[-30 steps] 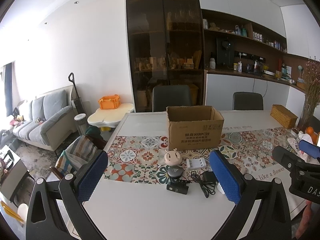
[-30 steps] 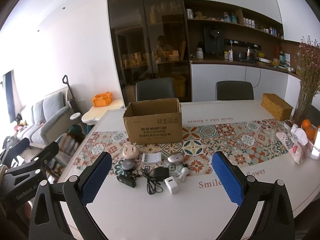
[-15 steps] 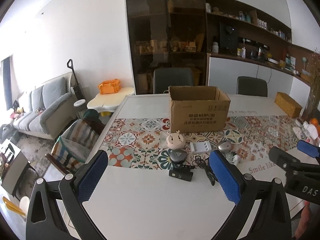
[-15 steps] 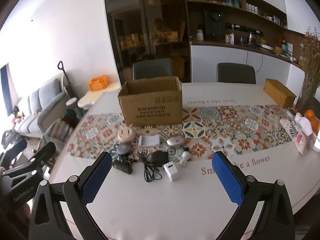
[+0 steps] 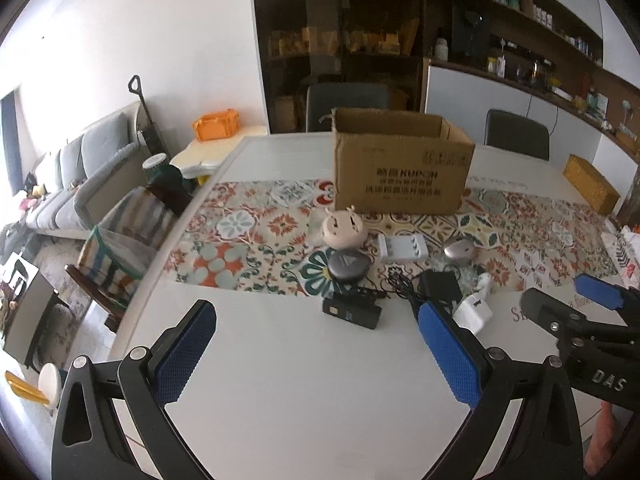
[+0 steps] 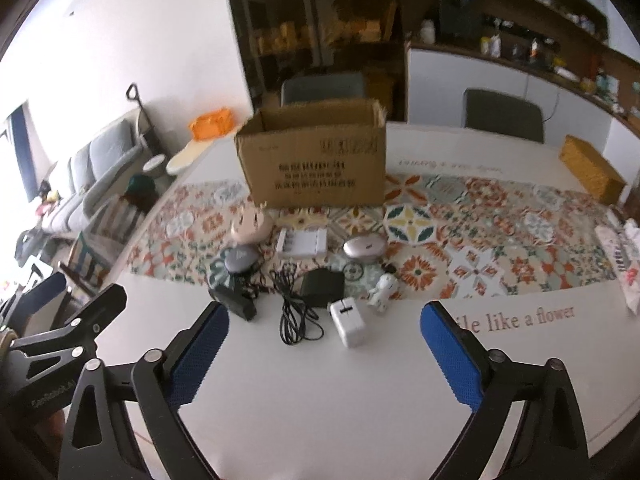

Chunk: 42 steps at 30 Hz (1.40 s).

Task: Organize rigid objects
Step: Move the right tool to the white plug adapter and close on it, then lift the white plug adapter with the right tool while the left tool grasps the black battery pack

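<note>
Hovering low in frame above the white table [image 6: 320,400], the right gripper [image 6: 324,360] and left gripper [image 5: 316,356] both stand spread wide, holding and touching nothing. Mid-frame lie a white plug adapter [image 6: 347,322], black cable [image 6: 294,308] and charger [image 5: 403,249], below the open cardboard box [image 5: 400,172].

I'm in a home's open living and dining room. A grey sofa [image 5: 68,184] sits off to my left, dining chairs [image 5: 347,106] ring the white table [image 5: 280,380] with its patterned runner [image 5: 248,240], and wall shelves [image 5: 540,36] hold bottles and kitchen bits.
</note>
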Motion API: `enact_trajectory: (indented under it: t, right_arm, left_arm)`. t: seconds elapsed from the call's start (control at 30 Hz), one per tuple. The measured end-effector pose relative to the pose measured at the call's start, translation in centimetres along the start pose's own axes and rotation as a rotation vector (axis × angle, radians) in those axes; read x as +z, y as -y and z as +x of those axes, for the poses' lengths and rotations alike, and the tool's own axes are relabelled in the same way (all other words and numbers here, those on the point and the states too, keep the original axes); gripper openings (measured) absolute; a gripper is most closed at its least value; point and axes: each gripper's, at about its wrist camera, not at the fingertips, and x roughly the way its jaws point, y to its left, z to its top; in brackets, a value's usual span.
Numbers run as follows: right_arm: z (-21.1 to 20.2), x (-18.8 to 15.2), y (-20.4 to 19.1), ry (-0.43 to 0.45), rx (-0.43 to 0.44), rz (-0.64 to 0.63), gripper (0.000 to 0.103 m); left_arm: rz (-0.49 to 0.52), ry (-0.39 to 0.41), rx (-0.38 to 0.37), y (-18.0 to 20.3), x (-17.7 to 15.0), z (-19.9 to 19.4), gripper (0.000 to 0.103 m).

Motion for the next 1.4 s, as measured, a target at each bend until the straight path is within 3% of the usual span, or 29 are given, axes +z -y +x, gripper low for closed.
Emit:
enact_trajectory:
  t: [0.17, 0.5, 0.9, 1.4]
  right_arm:
    - [3.0, -0.3, 1.4, -0.058, 0.042, -0.022, 0.083]
    - [9.0, -1.8, 2.3, -0.179, 0.081, -0.067, 0.057]
    - [13.9, -2.8, 2.7, -0.242, 0.043, -0.106, 0.043]
    - [16.2, -2.9, 1.9, -0.236, 0.016, -0.134, 0.032]
  left_arm:
    - [0.004, -0.054, 0.028, 1.5, -0.8, 2.4, 0.103]
    - [0.036, -0.17, 0.011, 3.1, -2.5, 7.4, 0.103]
    - [0.054, -0.229, -0.006, 4.1, -3.5, 11.5, 0.103]
    - [0.055, -0.247, -0.016, 3.8, -3.4, 13.4, 0.103]
